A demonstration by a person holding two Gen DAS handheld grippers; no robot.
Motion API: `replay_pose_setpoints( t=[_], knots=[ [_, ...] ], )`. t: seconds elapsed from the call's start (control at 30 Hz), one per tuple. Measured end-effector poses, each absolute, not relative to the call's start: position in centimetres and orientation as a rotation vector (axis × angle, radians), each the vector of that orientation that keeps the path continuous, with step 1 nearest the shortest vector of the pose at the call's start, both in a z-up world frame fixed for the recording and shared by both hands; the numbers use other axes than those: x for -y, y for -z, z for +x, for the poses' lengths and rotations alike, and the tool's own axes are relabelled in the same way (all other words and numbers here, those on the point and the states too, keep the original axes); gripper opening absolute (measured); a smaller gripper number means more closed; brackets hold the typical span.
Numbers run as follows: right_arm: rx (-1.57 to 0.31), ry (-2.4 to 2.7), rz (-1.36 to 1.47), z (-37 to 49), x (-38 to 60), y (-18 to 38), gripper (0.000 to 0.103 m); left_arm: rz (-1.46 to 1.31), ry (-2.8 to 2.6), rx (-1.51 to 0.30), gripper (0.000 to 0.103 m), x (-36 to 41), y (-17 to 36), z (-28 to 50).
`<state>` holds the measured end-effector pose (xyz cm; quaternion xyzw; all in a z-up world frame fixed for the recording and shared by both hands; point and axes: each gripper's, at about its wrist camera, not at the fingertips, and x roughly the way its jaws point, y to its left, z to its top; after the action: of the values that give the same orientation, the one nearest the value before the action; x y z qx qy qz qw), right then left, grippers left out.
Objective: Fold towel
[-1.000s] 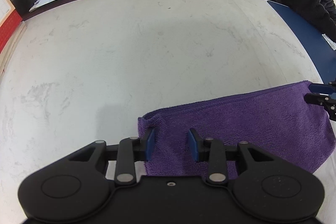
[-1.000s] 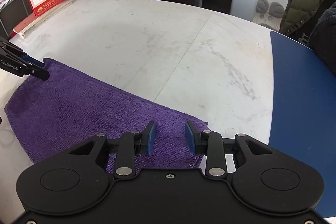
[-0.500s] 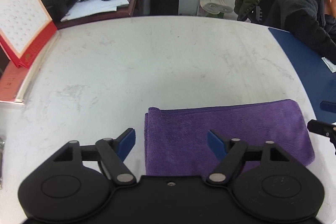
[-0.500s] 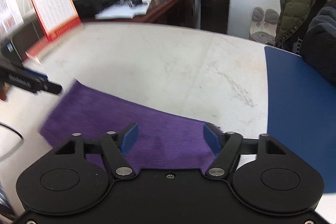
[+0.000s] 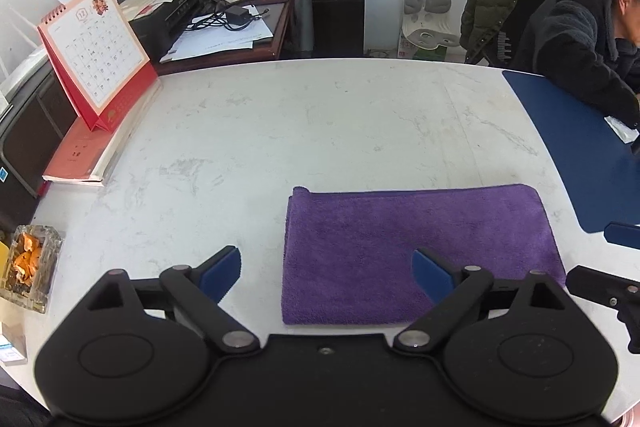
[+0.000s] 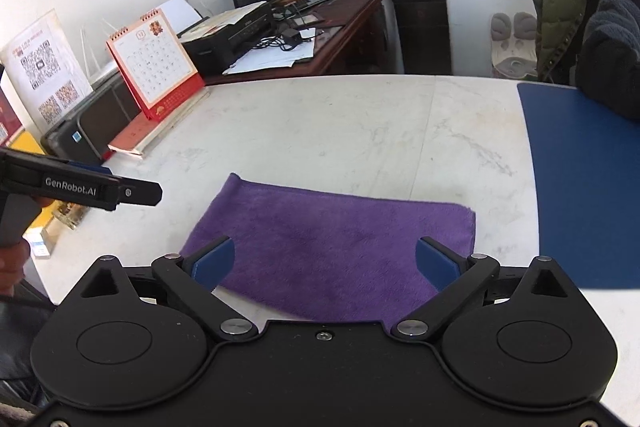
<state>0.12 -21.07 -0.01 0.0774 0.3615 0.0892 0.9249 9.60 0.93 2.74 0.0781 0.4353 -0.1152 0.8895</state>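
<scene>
A purple towel (image 5: 412,227) lies folded flat on the white marble table (image 5: 320,123); its folded edge is on the far side. My left gripper (image 5: 326,267) hangs above its near left corner. The jaws are still opening and wide, and the blue pads (image 5: 222,269) touch nothing. In the right wrist view the towel (image 6: 340,223) is below my right gripper (image 6: 325,259), whose jaws are also opening wide and hold nothing. The left gripper (image 6: 120,191) shows at that view's left edge. The right gripper (image 5: 600,259) shows at the left wrist view's right edge.
A red desk calendar (image 5: 96,55) stands on a red book (image 5: 84,155) at the table's left. A glass dish of orange peel (image 5: 30,267) sits near the left edge. A blue mat (image 5: 580,147) covers the right side, where a person in a dark jacket (image 5: 576,43) sits.
Both grippers let go of the towel's near edge, spread their jaws wide and lifted up and back. The towel now lies flat and folded on the table.
</scene>
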Motion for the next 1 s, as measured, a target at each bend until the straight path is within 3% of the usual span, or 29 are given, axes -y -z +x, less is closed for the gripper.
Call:
replay_pose_setpoints(
  t=[0.8, 0.93, 1.0],
  knots=[
    [-0.693, -0.255, 0.118, -2.6, 18.4, -1.0, 0.101, 0.087, 0.214, -0.881, 0.092, -2.9, -4.4, 6.8],
    [-0.689, -0.257, 0.106, -3.2, 18.0, -1.1, 0.101, 0.006, 0.243, -0.907, 0.102, -3.7, -4.0, 7.1],
    [-0.691, -0.258, 0.104, -3.4, 17.8, -1.1, 0.101, 0.025, 0.223, -0.907, 0.102, -3.6, -3.8, 7.1]
  ],
)
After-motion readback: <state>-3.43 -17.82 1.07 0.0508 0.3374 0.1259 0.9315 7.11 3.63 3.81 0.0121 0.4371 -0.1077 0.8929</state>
